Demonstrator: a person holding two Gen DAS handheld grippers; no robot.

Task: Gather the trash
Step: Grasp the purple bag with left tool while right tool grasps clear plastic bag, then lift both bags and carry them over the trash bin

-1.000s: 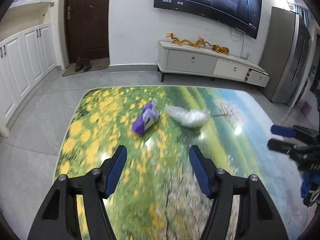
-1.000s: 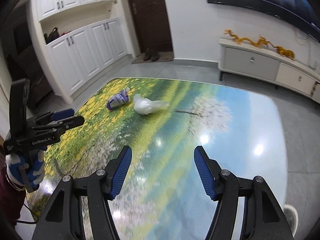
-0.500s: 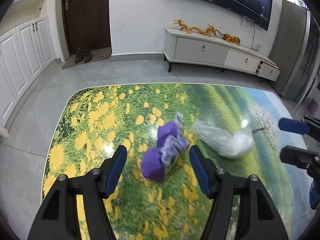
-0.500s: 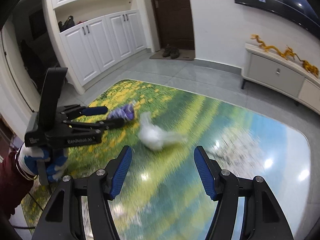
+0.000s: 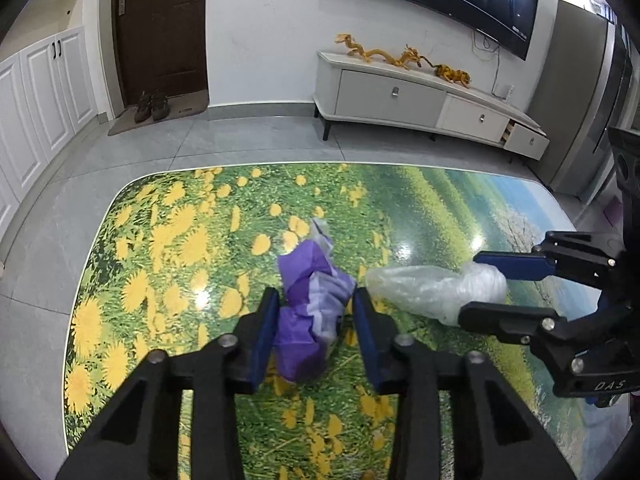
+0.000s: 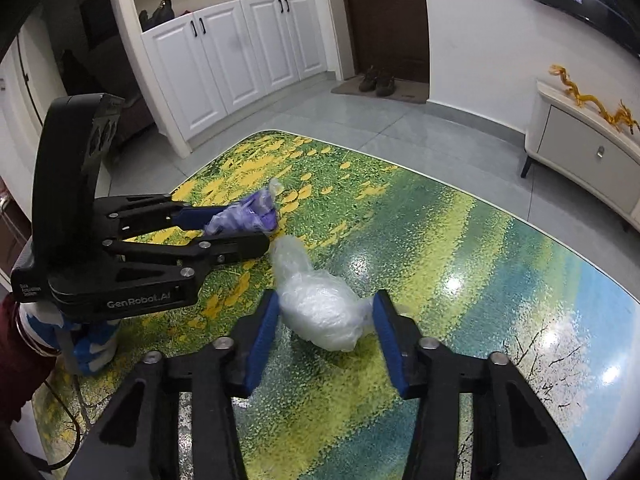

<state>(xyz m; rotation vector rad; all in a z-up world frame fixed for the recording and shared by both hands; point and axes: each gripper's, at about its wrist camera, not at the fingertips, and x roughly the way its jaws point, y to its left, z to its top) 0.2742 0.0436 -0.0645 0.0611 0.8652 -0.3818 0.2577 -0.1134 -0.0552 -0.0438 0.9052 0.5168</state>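
1. The left hand-held gripper (image 5: 314, 322) straddles the crumpled purple wrapper (image 5: 310, 312), which lies on the tabletop (image 5: 160, 248) among the printed yellow flowers. Its blue pads sit right against the wrapper's two sides. Whether they are already squeezing it or only touching it I cannot tell.

2. The right hand-held gripper (image 6: 326, 330) brackets the bunched end of the clear plastic bag (image 6: 320, 312), which lies just beside the wrapper with its thin tail pointing toward it. There is a slight gap at the pads, so this one reads as released around the bag, not yet clamped.

3. Each tool comes in low along the tabletop, probably so the fingers can close from the sides on soft trash that offers no firm edge.

4. Taking one piece per hand likely lets both be lifted together.

5. The risk, as I judge it, is the slick bag slipping out unless the pads bite into its bulky part.
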